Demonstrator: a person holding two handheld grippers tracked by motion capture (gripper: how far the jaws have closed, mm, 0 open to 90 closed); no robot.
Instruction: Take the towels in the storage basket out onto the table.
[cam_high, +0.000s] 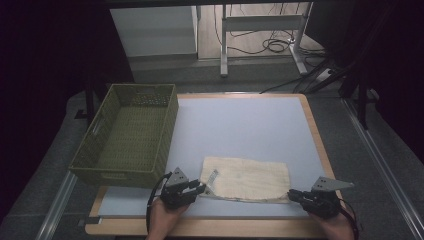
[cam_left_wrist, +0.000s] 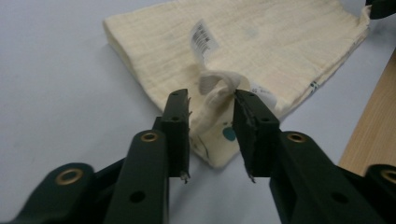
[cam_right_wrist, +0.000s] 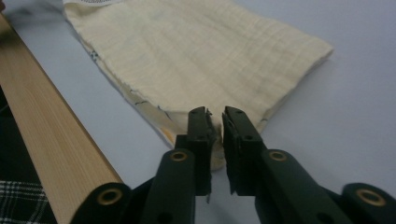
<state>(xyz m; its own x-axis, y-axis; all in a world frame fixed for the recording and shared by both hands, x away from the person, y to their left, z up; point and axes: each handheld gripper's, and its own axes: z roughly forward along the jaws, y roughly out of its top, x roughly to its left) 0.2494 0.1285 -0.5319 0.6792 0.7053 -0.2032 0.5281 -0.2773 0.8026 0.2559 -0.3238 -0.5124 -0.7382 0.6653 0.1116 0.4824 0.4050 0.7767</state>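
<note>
**High view: folded cream cloth, near edge of table, one gripper at each near corner**

Item: one folded cloth (cam_high: 246, 178), pale cream, woven with a fine crinkled, gauze-like texture. It lies flat on the light blue-grey table top (cam_high: 240, 125), toward the near edge, roughly centred. A white printed label (cam_left_wrist: 203, 36) sits on its upper face near the left end, and a small white fabric loop (cam_left_wrist: 218, 83) stands up at the near-left corner. Small coloured printed marks show along the lower layer's edges, including a teal dot beside the left jaws.

Handling, as judged: light, soft and limp, with several layers stacked. It should drape and sag when lifted and will not hold a shape. Nothing suggests fragility. The weave looks grippy rather than slippery, but layers may slide apart if only the top one is caught.

Hold points: the two near corners, taking all layers together.

Left gripper (cam_left_wrist: 212, 133): jaws spread, straddling the near-left corner, the loop between their tips; not yet closed on it.

Right gripper (cam_right_wrist: 215, 147): jaws nearly together, with the near-right corner in the narrow gap; it appears to be pinching the cloth, though the contact itself is partly hidden.

Also present: an olive woven basket (cam_high: 95, 150) on the far left of the table, well apart from the cloth, and the wooden table edge (cam_right_wrist: 42, 121) along the near side.
</note>
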